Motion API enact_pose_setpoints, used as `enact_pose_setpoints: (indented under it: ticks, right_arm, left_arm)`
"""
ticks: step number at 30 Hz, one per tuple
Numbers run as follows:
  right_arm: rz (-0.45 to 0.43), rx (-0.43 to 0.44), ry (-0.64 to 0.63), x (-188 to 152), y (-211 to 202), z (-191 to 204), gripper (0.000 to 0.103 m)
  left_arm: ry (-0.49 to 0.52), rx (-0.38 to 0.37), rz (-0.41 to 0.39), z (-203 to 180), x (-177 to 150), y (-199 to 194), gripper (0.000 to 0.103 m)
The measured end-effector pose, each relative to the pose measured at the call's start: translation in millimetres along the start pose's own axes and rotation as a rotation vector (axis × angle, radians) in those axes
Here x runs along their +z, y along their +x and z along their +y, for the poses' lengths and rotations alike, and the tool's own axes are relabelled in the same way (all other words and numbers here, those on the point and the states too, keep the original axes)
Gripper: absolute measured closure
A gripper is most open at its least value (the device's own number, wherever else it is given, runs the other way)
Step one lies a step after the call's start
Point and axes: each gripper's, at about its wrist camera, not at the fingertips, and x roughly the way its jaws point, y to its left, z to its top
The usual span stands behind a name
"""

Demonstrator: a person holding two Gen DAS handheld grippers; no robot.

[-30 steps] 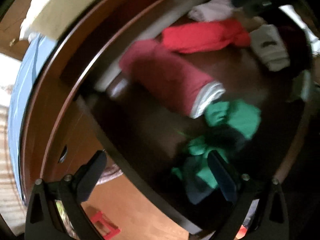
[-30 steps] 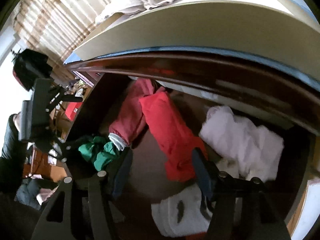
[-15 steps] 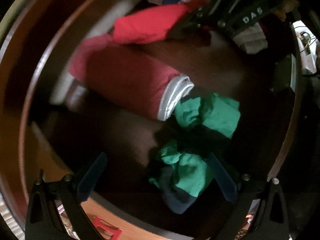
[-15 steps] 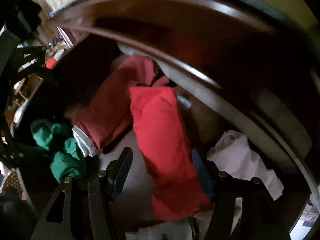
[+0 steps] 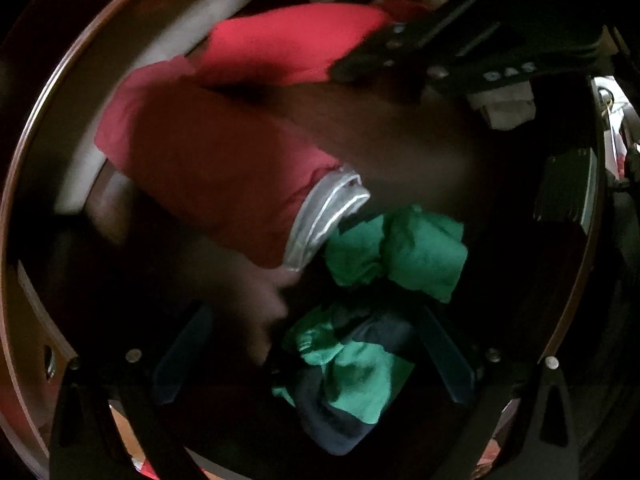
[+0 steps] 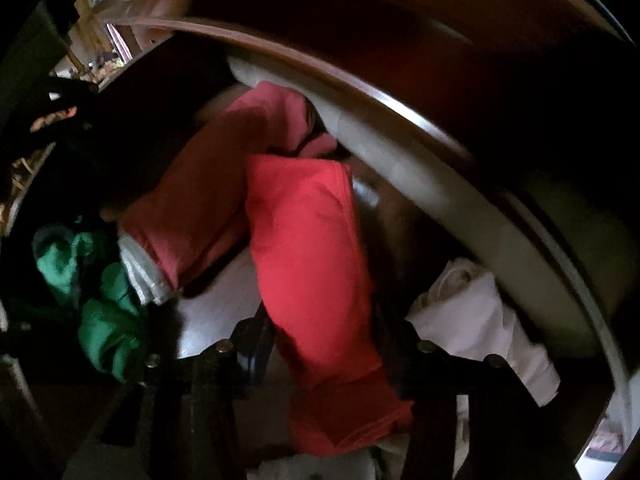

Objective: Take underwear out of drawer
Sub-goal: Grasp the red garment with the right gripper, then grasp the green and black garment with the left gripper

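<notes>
In the dark drawer [image 6: 420, 104], bright red folded underwear [image 6: 316, 264].

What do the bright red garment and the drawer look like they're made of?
Bright red garment: soft knit, probably cotton, matte; it folds and creases limply.
Drawer: dark brown wood or veneer, glossy; its rim catches a light streak. Solid wood or laminate, I can't tell.

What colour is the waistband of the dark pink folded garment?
Light grey-white waistband, clearest in the left wrist view.
</notes>
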Motion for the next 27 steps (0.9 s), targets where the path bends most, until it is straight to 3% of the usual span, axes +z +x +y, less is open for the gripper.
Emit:
enact_pose_setpoints:
  ticks: [4, 5, 7, 8, 12, 15, 23, 27]
  right_arm:
    - [0.0, 0.111, 0.091, -13.0, -12.5, -11.5, 0.056]
    - [-0.012, 0.129, 0.105, -16.6, -18.2, -13.0, 0.056]
    - [-0.044, 0.164, 0.136, -23.1, -30.7, -15.7, 0.056]
    - [-0.057, 0.176, 0.147, -26.5, -36.2, -18.1, 0.056]
    - [-0.105, 0.213, 0.191, -33.3, -51.7, -22.9, 0.056]
    - [-0.147, 0.217, 0.213, -28.7, -61.3, -27.2, 0.056]
    - [-0.203, 0.283, 0.265, -54.9, -79.1, -33.3, 0.056]
    - [-0.223, 0.29, 0.281, -61.1, -81.4, -34.2, 0.056]
  left_arm:
    - [-0.023, -0.004, -0.027, -4.4, -6.4, -6.1, 0.011]
    - [-0.022, -0.019, -0.035, -8.9, -9.2, -8.9, 0.03]
    - [-0.035, -0.123, -0.048, -20.0, -31.3, -13.2, 0.061]
    - [-0.038, -0.143, -0.056, -25.9, -33.5, -14.4, 0.068]
    - [-0.059, -0.132, -0.09, -33.9, -40.0, -17.3, 0.074]
    - [-0.082, -0.133, -0.112, -32.8, -49.2, -23.9, 0.087]
    - [-0.113, -0.084, -0.146, -38.7, -58.2, -38.8, 0.092]
    - [-0.147, -0.078, -0.22, -18.3, -70.5, -68.1, 0.098]
